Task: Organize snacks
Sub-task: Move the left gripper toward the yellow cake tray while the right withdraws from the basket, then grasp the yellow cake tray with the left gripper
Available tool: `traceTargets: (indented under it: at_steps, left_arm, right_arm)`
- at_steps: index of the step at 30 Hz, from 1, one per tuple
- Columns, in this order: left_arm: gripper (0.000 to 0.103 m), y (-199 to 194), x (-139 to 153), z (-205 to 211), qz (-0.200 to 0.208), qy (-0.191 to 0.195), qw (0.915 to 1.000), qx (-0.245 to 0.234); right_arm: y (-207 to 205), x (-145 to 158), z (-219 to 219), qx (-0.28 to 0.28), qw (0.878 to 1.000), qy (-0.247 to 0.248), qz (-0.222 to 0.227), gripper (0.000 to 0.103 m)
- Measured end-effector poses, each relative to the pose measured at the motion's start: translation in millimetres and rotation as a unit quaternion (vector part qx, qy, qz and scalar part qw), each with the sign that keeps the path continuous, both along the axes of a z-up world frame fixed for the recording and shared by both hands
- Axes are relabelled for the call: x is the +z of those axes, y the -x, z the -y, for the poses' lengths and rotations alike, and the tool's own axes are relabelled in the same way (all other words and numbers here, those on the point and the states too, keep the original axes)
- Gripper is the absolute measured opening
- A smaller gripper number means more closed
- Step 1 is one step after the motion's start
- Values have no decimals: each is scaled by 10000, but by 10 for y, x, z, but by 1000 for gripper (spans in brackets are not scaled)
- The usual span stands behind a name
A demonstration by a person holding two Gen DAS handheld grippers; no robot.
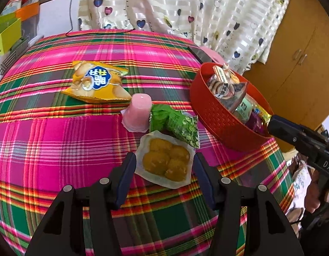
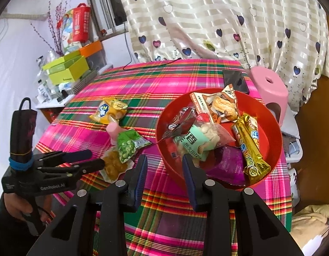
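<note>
A clear pack of yellow chestnuts (image 1: 167, 162) lies on the plaid tablecloth, between the fingers of my open left gripper (image 1: 164, 160); it also shows in the right wrist view (image 2: 113, 166). Behind it lie a green pea packet (image 1: 175, 123), a pink jelly cup (image 1: 137, 112) and a yellow snack bag (image 1: 96, 82). A red basket (image 1: 217, 117) at the right holds several snacks. My right gripper (image 2: 164, 163) is open and empty, just above the basket's near rim (image 2: 170, 170). The left gripper also shows in the right wrist view (image 2: 94, 159).
A dark phone (image 2: 235, 81) lies on the table behind the basket. A pink stool (image 2: 270, 87) stands past the table's far right corner. Green and orange boxes (image 2: 67, 68) are stacked at the far left. A heart-print curtain (image 2: 217, 21) hangs behind.
</note>
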State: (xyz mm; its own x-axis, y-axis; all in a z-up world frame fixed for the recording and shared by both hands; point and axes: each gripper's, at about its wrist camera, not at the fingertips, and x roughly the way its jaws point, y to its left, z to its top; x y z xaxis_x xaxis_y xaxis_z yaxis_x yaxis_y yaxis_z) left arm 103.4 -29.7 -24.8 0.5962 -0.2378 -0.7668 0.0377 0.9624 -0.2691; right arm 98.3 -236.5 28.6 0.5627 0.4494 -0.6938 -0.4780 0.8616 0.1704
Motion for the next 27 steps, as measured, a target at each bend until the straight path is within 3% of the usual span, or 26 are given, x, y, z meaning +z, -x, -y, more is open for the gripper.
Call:
traceTargets:
  at_steps: [10, 13, 16, 27]
  left_arm:
    - [62, -128, -156, 89, -29, -426, 9985, -352]
    - [72, -173, -180, 63, -1, -564, 9977, -366]
    - [74, -203, -228, 50, 34, -504, 9976, -476]
    - [81, -201, -252, 189, 127, -875, 9943, -588]
  right_arm:
    - [-29, -48, -19, 32, 10000, 10, -62, 32]
    - [-46, -62, -24, 32, 10000, 3, -72, 32]
    - [-50, -69, -25, 40, 10000, 0, -85, 32]
    - [-90, -157, -52, 74, 9999, -12, -145, 32]
